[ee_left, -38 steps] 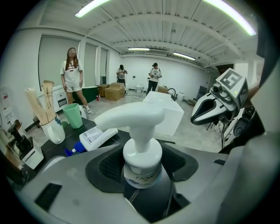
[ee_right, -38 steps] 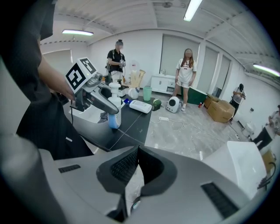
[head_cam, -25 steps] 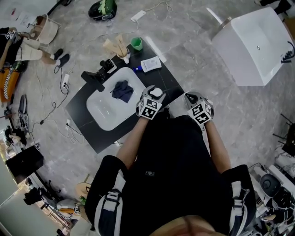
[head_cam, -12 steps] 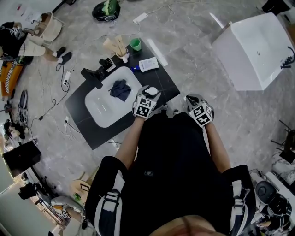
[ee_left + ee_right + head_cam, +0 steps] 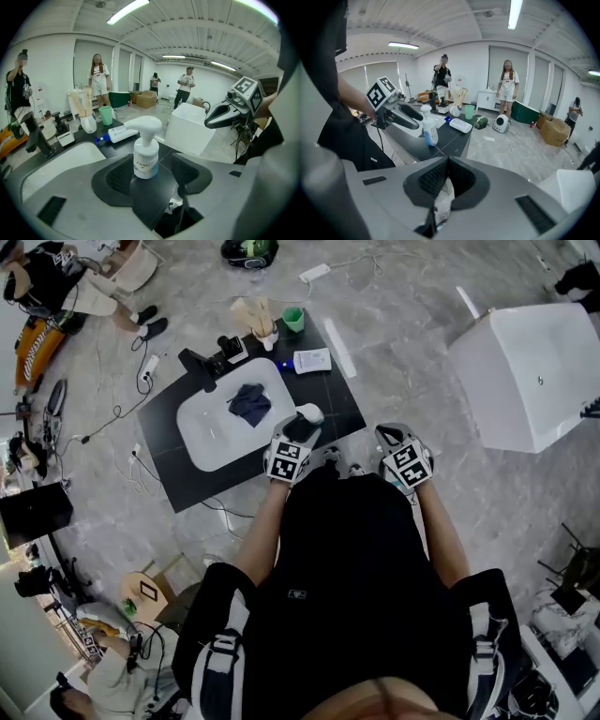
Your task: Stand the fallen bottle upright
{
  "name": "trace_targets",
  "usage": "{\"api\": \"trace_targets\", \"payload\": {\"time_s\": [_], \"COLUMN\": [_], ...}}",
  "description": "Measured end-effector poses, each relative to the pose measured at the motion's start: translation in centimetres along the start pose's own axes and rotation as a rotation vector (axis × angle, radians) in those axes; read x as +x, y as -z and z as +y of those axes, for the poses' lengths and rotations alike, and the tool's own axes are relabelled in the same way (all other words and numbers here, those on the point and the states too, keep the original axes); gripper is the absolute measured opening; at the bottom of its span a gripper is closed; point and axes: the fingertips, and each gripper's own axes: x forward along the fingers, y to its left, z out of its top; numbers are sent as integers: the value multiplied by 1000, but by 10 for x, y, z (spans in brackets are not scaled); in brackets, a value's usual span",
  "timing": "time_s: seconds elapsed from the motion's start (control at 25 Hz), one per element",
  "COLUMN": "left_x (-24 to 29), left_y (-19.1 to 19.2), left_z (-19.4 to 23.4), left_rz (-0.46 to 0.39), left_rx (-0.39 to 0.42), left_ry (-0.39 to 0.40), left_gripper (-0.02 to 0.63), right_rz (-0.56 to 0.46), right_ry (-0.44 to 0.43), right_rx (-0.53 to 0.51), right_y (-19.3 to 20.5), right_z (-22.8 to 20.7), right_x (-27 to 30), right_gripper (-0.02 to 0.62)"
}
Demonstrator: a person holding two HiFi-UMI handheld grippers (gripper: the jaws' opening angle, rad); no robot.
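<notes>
A white pump bottle (image 5: 145, 150) stands upright on the black counter (image 5: 159, 197), between the jaws of my left gripper (image 5: 152, 176). Those jaws are open, with a gap on each side of the bottle. In the head view the bottle (image 5: 307, 413) sits just beyond the left gripper (image 5: 298, 427), near the counter's front right corner. My right gripper (image 5: 445, 164) is shut on nothing and hangs off the counter's right side (image 5: 388, 435). From the right gripper view the bottle (image 5: 429, 126) and the left gripper (image 5: 401, 115) show at the left.
A white sink basin (image 5: 211, 432) holds a dark cloth (image 5: 250, 401). A white bottle with a blue cap (image 5: 117, 134) lies flat at the counter's back, near a green cup (image 5: 294, 319) and a black faucet (image 5: 202, 367). A white box (image 5: 534, 381) stands right. People stand around.
Both grippers have lifted a little, and the left one has rolled and drawn back slightly from the bottle. The bottle stays upright. The head view has shifted, so the counter sits higher in it.
</notes>
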Motion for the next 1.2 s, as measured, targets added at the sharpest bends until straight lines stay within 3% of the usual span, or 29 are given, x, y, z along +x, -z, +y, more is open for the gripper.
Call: {"api": "trace_targets", "payload": {"time_s": [0.12,0.16,0.24,0.28,0.44,0.8,0.96,1.2], "left_x": [-26,-37,-57,-66,-94,-135,-146,-170], "left_y": [-3,-4,-5,-5,-7,-2,1,22], "left_z": [2,4,8,9,11,65,100,116], "left_rz": [-47,-66,-114,-138,-202,-279,-283,-285], "left_rx": [-31,-37,-58,-76,-129,-140,-150,-224], "left_ry": [-59,-82,-111,-113,-128,-151,-165,-206], "left_gripper": [220,182,39,23,17,17,17,17], "right_rz": [-26,-36,-54,-61,-73,-56,-43,-1], "right_ry": [-31,-44,-66,-74,-101,-66,-49,-91], "right_rx": [-21,-27,-39,-44,-78,-119,-141,-251], "right_y": [-14,-18,-26,-29,-44,-81,-102,-133], "right_z": [3,5,9,11,19,24,14,10], "right_x": [-1,1,7,10,23,63,91,127], "right_gripper": [60,60,60,60,60,60,60,60]}}
